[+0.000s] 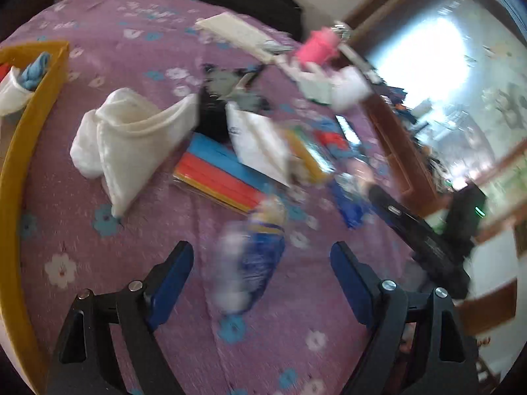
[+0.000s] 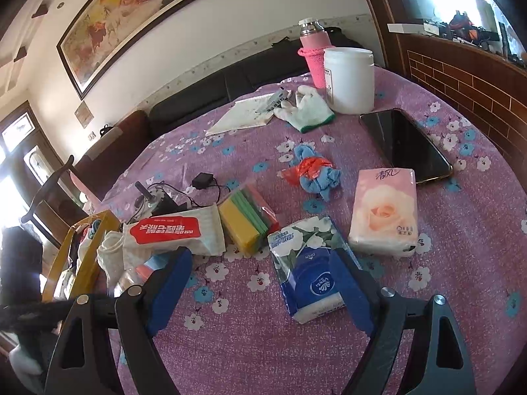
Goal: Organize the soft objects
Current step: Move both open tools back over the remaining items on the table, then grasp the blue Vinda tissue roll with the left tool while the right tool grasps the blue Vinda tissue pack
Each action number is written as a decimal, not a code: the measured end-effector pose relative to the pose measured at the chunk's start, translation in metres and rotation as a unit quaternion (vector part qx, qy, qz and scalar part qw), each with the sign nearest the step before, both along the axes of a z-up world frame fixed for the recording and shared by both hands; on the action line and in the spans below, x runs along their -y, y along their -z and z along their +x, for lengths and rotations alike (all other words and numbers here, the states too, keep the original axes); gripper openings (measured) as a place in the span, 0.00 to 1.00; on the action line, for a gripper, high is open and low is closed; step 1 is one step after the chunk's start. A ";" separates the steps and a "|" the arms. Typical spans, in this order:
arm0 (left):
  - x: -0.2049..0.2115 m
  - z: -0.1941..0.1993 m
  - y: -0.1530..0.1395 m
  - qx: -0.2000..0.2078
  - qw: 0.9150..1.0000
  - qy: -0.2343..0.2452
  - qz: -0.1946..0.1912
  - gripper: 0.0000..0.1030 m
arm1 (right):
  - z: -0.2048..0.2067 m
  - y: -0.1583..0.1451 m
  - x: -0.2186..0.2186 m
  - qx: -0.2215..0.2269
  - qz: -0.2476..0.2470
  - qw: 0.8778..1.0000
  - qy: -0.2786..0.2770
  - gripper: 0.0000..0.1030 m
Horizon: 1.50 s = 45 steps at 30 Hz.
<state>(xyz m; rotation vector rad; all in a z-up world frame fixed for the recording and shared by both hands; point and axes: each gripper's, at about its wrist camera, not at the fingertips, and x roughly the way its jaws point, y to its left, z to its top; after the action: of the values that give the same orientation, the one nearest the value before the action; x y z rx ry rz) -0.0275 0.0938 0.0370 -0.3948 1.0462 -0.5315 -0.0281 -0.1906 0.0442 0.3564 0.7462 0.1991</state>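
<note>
A blue-and-white tissue pack with a leaf print lies flat on the table near its front edge. The right gripper stands wide open around it, its right pad just beside the pack, gripping nothing. The left gripper is likewise open and empty. The tablecloth is purple with flowers; a framed painting hangs on the wall.

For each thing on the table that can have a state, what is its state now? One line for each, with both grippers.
left gripper: open, nothing held
right gripper: open, nothing held
blue tissue pack: lying flat, unopened
pink tissue pack: lying flat, sealed
phone: screen dark
white jar: upright, lid on
pink bottle: upright, capped
yellow bag: open, cloths inside
</note>
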 end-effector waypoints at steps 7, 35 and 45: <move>-0.003 -0.010 -0.011 0.045 0.993 -0.045 0.097 0.82 | 0.000 0.001 0.006 -0.003 0.012 1.000 0.010 0.85; 0.063 -0.043 0.012 0.078 0.988 0.066 0.119 0.45 | 0.008 0.015 0.046 -0.035 0.043 0.993 0.099 0.85; 0.012 -0.076 -0.014 0.104 0.992 0.017 0.075 0.45 | 0.019 0.025 0.006 -0.070 -0.039 0.996 0.046 0.85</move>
<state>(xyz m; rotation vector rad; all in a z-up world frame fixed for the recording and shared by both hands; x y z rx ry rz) -0.1030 0.0816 0.0513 -0.1830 0.8855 -0.5097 -0.0087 -0.1971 0.0194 0.3312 0.8717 0.0580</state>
